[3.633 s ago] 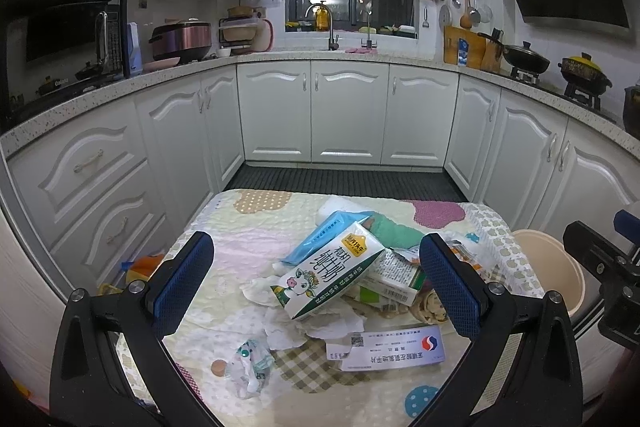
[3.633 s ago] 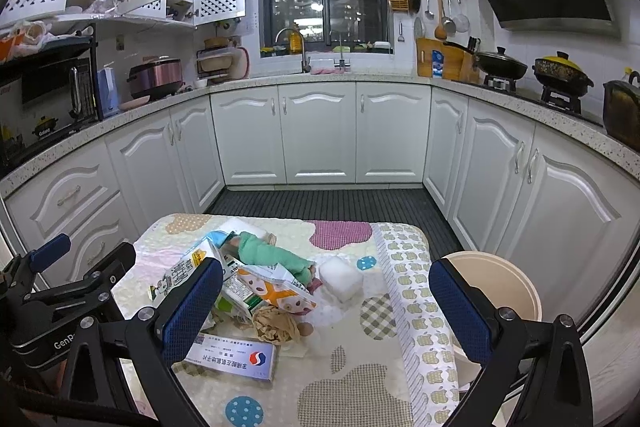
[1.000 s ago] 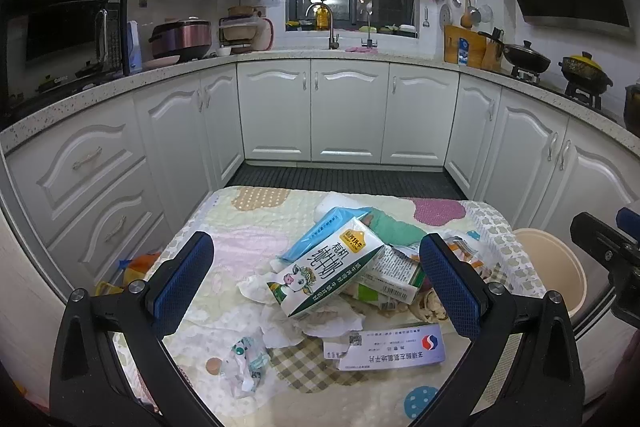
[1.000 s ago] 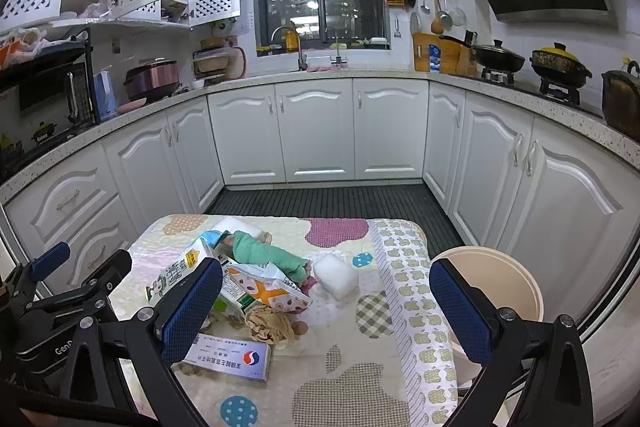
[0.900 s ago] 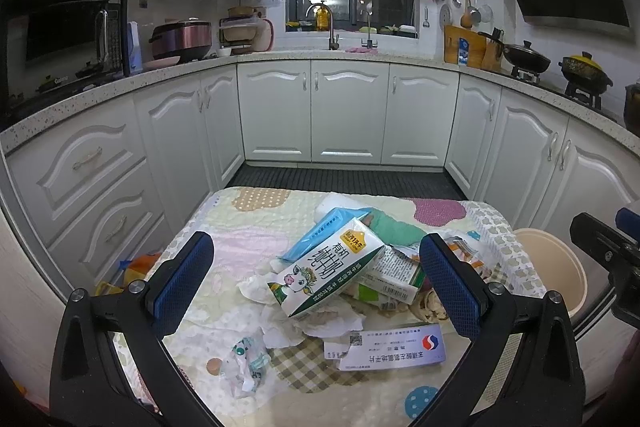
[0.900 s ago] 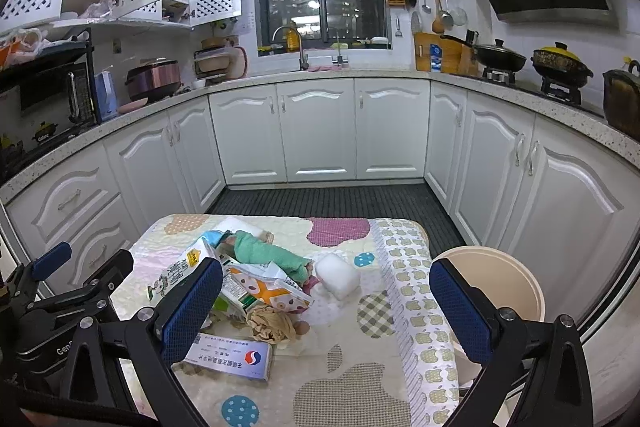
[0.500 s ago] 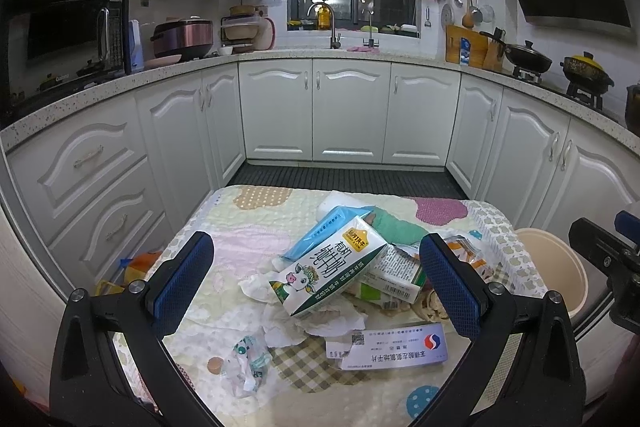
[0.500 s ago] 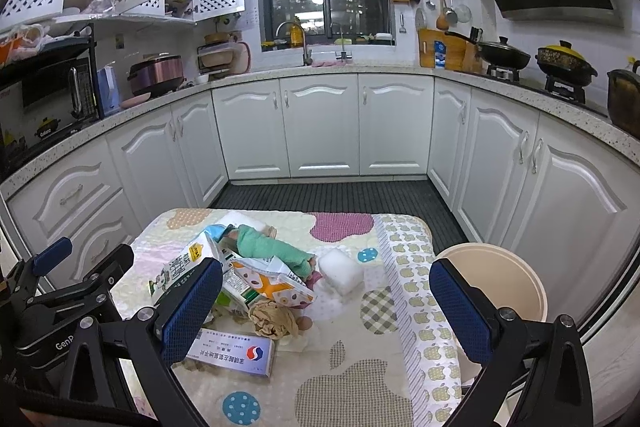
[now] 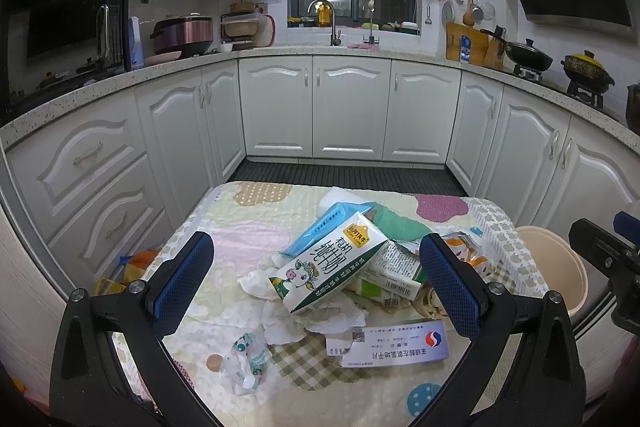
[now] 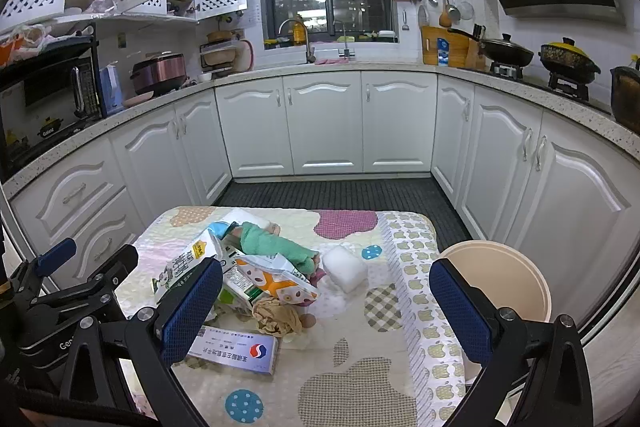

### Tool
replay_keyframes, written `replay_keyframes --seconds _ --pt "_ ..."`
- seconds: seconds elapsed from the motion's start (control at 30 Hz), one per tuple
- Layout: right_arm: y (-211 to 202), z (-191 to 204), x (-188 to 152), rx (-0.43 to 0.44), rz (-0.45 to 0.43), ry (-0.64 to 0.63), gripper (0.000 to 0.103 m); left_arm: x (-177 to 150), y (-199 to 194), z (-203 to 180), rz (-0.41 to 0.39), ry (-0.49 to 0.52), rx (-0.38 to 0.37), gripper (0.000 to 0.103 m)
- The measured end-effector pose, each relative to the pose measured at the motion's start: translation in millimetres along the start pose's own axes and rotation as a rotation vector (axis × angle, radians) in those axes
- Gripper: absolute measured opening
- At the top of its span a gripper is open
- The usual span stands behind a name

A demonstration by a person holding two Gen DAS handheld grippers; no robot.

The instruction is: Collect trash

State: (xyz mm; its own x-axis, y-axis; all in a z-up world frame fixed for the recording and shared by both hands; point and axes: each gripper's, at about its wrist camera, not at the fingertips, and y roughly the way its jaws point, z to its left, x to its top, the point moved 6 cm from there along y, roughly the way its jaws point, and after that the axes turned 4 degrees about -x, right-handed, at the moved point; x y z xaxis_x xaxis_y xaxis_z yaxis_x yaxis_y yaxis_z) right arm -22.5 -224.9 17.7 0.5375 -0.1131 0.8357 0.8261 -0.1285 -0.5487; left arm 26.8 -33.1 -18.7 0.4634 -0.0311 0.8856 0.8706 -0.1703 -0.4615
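Note:
A heap of trash lies on a small table with a patterned cloth (image 9: 248,239). On top is a green and white milk carton (image 9: 328,267), also in the right wrist view (image 10: 180,267). Around it lie a blue packet (image 9: 328,223), a green cloth (image 10: 272,247), crumpled tissues (image 9: 316,319), a flat white medicine box (image 9: 396,343) (image 10: 236,347), an orange patterned carton (image 10: 276,279), a white block (image 10: 344,267) and a small wrapper (image 9: 248,355). A beige bin (image 10: 496,279) stands right of the table. My left gripper (image 9: 316,283) and right gripper (image 10: 324,307) are open, empty, above the table's near side.
White kitchen cabinets (image 9: 348,115) line the left, back and right walls. A dark floor mat (image 10: 332,191) lies between the cabinets and the table. An orange and yellow bag (image 9: 132,267) sits on the floor left of the table. The bin also shows in the left wrist view (image 9: 556,267).
Both grippers have shifted only slightly; the right wrist view has risen and tilted a little. Nothing on the table has moved. Both grippers stay open.

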Motion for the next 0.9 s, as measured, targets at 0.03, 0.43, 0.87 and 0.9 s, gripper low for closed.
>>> replay_keyframes --seconds 0.03,0.43,0.87,0.9 --pt "0 0 0 0.003 0.003 0.001 0.102 -1 0 0 0.001 -0.001 0.000 0.102" --pt "5 5 -5 0.011 0.027 -0.011 0.102 -7 4 6 0.028 -0.014 0.000 0.102" --pt "11 7 -11 0.019 0.057 -0.013 0.102 -10 8 9 0.046 -0.018 0.006 0.102" --pt "11 7 -11 0.019 0.059 -0.013 0.102 -10 8 9 0.047 -0.018 0.007 0.102"
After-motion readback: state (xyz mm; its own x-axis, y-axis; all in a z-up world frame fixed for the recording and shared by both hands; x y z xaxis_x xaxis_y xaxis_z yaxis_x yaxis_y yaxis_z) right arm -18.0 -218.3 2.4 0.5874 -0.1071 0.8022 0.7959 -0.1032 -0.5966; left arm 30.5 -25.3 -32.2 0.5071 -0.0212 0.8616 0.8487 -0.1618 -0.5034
